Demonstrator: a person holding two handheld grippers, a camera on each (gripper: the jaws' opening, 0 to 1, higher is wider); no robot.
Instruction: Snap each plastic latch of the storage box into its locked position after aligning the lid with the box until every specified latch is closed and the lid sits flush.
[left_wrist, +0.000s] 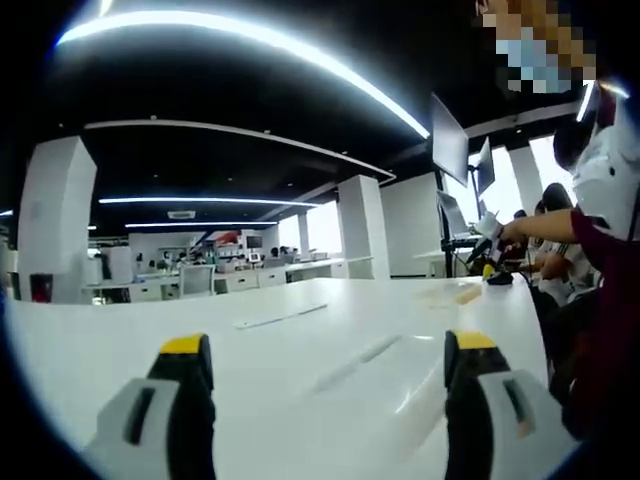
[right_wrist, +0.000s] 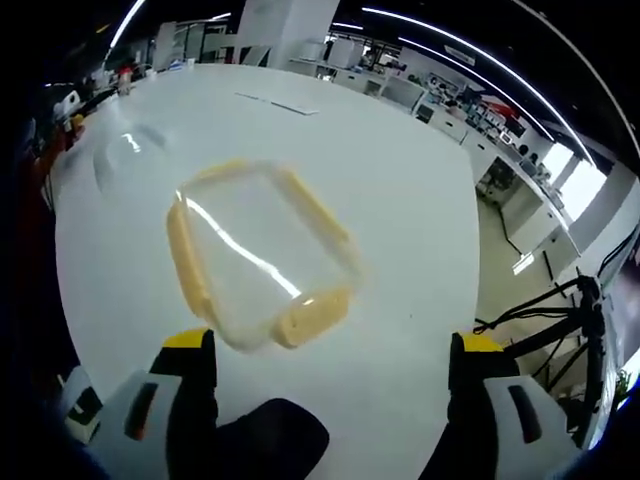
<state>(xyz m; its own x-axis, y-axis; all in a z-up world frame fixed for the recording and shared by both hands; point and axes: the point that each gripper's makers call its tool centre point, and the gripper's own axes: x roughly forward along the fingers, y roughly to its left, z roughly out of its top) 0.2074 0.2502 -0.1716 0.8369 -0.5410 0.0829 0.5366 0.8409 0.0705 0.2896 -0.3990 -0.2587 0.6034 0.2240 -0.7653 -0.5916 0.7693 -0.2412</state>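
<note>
In the right gripper view a clear storage box lid (right_wrist: 262, 252) with yellow latches along its sides lies on the white table (right_wrist: 400, 190), blurred. A clear, faint box body (right_wrist: 130, 155) rests beyond it to the upper left. My right gripper (right_wrist: 325, 365) hovers open just short of the lid, its jaws wide apart with nothing between them. The left gripper (left_wrist: 325, 365) is open too, low over the bare white table (left_wrist: 300, 350), jaws wide apart and holding nothing.
In the left gripper view a person in a dark red sleeve (left_wrist: 570, 230) sits at the table's right end, handling small items (left_wrist: 495, 270). Monitors (left_wrist: 450, 140) stand behind. Office desks and white pillars (left_wrist: 365, 225) fill the background. A cable stand (right_wrist: 575, 310) is beside the table.
</note>
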